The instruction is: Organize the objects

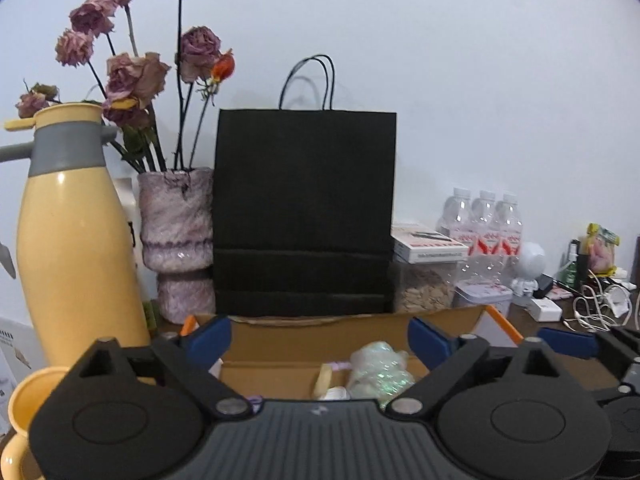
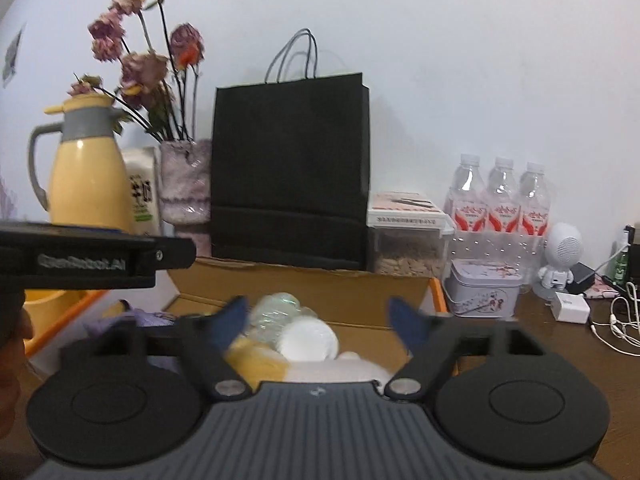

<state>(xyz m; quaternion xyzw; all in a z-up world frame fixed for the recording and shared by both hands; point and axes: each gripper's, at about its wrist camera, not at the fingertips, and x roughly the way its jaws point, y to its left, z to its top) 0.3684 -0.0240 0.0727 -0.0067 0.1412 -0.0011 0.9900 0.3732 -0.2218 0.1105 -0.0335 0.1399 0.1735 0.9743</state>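
Now both claws open over the box, nothing held.
Black paper bag (image 1: 304, 212) stands at the back vs the wall, w/ the cardboard box (image 2: 304, 286) in front of it on the table (image 2: 560, 356), prob. as the collecting bin. I've got left claw (image 1: 320, 338) and right claw (image 2: 318, 320) spread wide w/ nothing between. Iridescent wrapped item (image 1: 380, 372) and white lid (image 2: 308, 338) lie inside the box.

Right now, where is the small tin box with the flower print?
In the right wrist view the tin box sits on the right side of the table, in front of the water bottles, between the cardboard box and the white charger.
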